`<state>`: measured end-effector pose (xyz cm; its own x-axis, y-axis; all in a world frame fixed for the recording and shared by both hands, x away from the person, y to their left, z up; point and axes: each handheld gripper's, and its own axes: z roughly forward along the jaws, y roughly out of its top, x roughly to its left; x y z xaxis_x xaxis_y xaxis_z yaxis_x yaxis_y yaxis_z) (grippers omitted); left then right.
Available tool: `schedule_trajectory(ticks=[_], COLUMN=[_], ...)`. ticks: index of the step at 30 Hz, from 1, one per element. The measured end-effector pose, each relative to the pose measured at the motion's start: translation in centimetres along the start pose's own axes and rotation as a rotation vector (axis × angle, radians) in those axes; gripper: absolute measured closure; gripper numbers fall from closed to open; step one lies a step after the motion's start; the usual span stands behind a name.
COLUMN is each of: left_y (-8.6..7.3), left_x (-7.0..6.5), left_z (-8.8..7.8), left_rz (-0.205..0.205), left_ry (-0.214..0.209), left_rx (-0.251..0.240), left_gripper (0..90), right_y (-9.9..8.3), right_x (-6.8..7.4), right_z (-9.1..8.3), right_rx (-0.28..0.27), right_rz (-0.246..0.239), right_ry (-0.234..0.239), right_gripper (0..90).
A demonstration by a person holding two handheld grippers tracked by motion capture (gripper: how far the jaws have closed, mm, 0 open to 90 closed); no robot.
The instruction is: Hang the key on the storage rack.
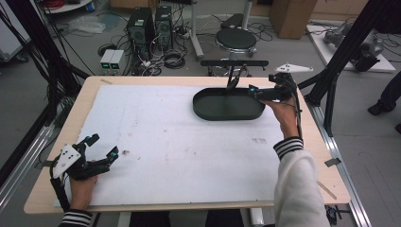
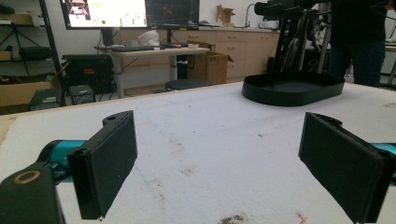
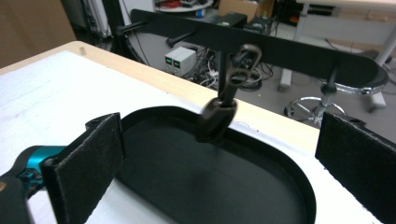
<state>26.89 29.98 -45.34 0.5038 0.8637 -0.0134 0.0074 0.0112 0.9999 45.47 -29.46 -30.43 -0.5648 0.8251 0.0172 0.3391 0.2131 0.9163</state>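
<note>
Desk (image 1: 85, 90): pale wood top w/ white sheet (image 1: 179, 142) over most of it; faint stains on sheet near centre.
Tray (image 1: 229, 105): black oval, low rim, on the sheet at far-right part of desk; nothing lying in it. In left gripper view it sits far off, upper right (image 2: 293, 88).
Rack (image 1: 234, 63): black crossbar w/ pegs, at far desk edge just behind tray; in right gripper view the bar (image 3: 261, 44) runs across top of frame.
Hanging item (image 3: 223, 105): dark strap/clip piece w/ metal ring, hangs from the bar, lower end over tray's far rim; can't tell if it touches tray.
Left gripper (image 1: 101, 150): near-left corner of desk, hand (image 1: 82, 184) under it resting at sheet's edge; jaws spread wide, nothing btwn them. Own view: both black pads (image 2: 109, 163) apart, bare sheet btwn.
Right gripper (image 1: 265, 92): at tray's right end, above rim, pointing left toward hanging item; held by hand (image 1: 283, 116) w/ white sleeve (image 1: 298, 189), striped cuff. Jaws wide apart, holding nothing; own view shows tray interior (image 3: 210, 186) btwn the pads, hanging item ahead, not touched.
Floor bkgd: PC towers (image 1: 149, 26), cables, black stool (image 1: 235, 39) beyond desk.
Left gripper view bkgd: monitors (image 2: 130, 13), cabinets, a person standing at far right.
</note>
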Motion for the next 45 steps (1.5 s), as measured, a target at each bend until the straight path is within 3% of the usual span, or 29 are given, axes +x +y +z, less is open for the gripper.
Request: schedule_trajectory(ticks=[4,8,11,13,17,22,25,27,32,36,40,45], left_y=[0.0,0.0,0.0,0.0,0.0,0.0,-0.1,-0.1,-0.1,-0.1,-0.1,-0.1], left_x=[0.0,0.0,0.0,0.0,0.0,-0.1,-0.1,-0.1,-0.1,-0.1,-0.1,-0.1], left_z=[0.0,-0.1,-0.1,-0.1,-0.1,-0.1,-0.1,-0.2,-0.2,-0.2,-0.1,-0.2], left_rz=[-0.001,0.005,0.001,0.004,0.002,0.007,0.010,0.013,0.012,0.012,0.013,0.013], left_ry=[0.000,-0.002,0.000,0.001,0.000,0.002,0.002,0.002,0.001,0.001,0.003,0.002], left_rx=[0.002,-0.012,-0.008,-0.008,-0.008,-0.012,-0.016,-0.016,-0.016,-0.016,-0.015,-0.015], left_gripper=[11.9,11.9,11.9,11.9,11.9,11.9,11.9,11.9,11.9,11.9,11.9,11.9], right_y=[-2.2,-4.7,-6.5,-7.4,-9.8,-13.0,-14.9,-16.0,-17.4,-18.8,-19.5,-19.4], right_x=[0.6,1.3,1.9,2.1,2.2,2.3,2.4,2.5,2.6,2.4,2.5,2.9], right_z=[-2.5,-4.4,-5.7,-6.5,-7.6,-7.8,-7.6,-7.5,-7.5,-7.3,-7.6,-7.4], right_rx=[-0.060,-0.101,-0.133,-0.125,-0.201,-0.259,-0.285,-0.316,-0.334,-0.365,-0.406,-0.386], right_rz=[-0.040,-0.022,-0.038,-0.032,-0.005,0.017,0.013,-0.009,-0.004,0.041,0.045,0.003], right_ry=[0.041,0.085,0.095,0.093,0.087,0.077,0.061,0.025,0.024,0.043,0.023,0.010], right_gripper=[0.5,0.5,0.5,0.5,0.5,0.5,0.5,0.5,0.5,0.5,0.5,0.6])
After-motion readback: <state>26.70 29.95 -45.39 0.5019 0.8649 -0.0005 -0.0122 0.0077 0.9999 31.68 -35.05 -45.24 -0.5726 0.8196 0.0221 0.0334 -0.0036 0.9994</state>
